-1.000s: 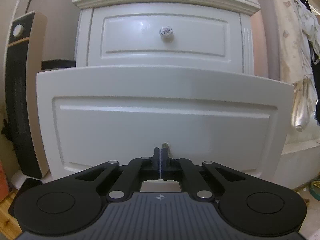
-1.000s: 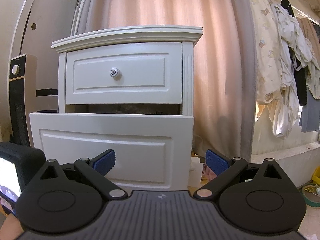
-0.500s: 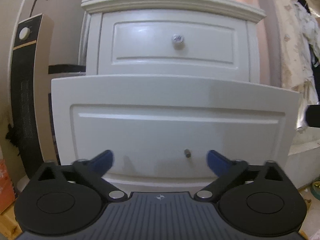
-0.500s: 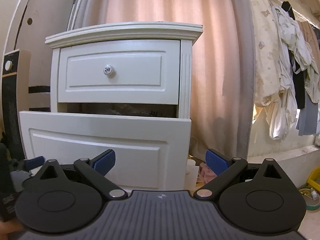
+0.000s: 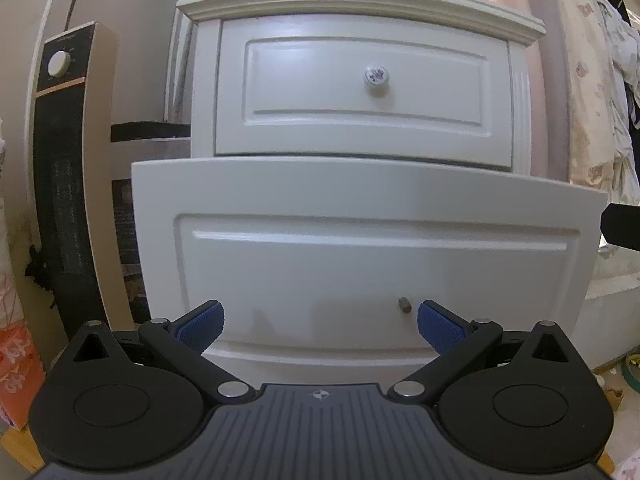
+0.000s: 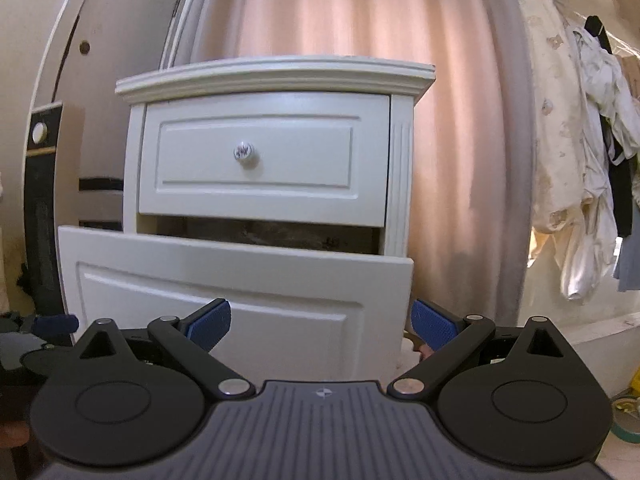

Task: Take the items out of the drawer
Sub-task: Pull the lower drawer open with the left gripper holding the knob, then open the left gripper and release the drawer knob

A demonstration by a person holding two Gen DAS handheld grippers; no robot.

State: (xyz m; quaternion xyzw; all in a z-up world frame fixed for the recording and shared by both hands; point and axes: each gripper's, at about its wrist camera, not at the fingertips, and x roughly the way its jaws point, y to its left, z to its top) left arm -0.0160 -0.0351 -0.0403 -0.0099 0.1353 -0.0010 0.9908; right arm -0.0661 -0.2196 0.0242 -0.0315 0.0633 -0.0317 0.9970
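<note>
Glossy white-painted wooden drawer (image 5: 360, 240)

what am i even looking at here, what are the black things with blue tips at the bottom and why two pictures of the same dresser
There is no robot here. A person holds a tool in each hand, and each tool has a camera looking forward along its two fingers. That is why you get two pictures: one from each hand.

In the left view, the black arms with blue pads are the left hand-held gripper, open and holding nothing. It faces the lower drawer of a white nightstand, which is pulled out. A small metal stub on the drawer front sits between the fingers, untouched.

The right view shows the right hand-held gripper, also open and empty, further back and to the side. The upper drawer is closed. What lies inside the open drawer is too dark to tell.
</note>
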